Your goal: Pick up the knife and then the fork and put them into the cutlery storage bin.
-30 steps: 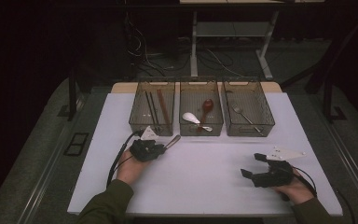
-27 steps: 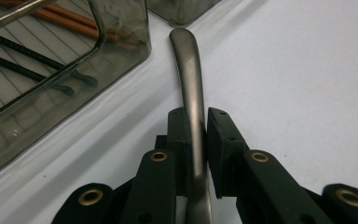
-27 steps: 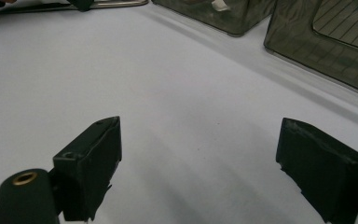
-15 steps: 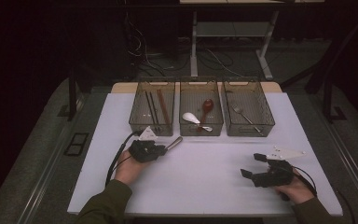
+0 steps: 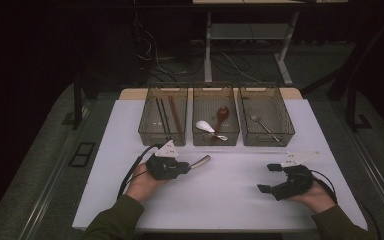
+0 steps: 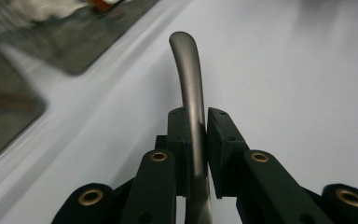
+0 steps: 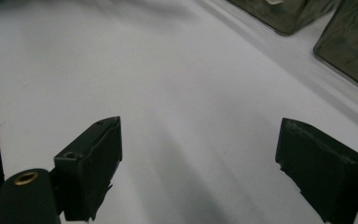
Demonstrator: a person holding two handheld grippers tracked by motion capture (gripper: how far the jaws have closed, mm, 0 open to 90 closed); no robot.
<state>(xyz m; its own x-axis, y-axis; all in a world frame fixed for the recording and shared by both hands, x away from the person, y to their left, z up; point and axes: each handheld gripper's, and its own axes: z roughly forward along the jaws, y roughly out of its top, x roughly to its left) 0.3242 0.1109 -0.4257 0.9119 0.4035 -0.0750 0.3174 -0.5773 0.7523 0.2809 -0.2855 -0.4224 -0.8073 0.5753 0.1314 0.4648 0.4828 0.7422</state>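
Observation:
My left gripper (image 5: 184,166) is shut on a metal utensil handle (image 5: 200,161), held just above the white table (image 5: 230,200) left of centre. In the left gripper view the grey curved handle (image 6: 189,79) sticks out forward from between the closed jaws; its other end is hidden. My right gripper (image 5: 268,178) rests at the table's right side, open, with nothing between its fingers (image 7: 98,158).
Three clear bins stand in a row at the back: the left bin (image 5: 163,120) holds chopsticks, the middle bin (image 5: 215,120) a white spoon and a brown spoon, the right bin (image 5: 266,120) a metal fork. The table's front edge runs close to both hands.
My left gripper has shifted slightly right and back with the utensil handle. The right gripper has drifted a little toward the front right.

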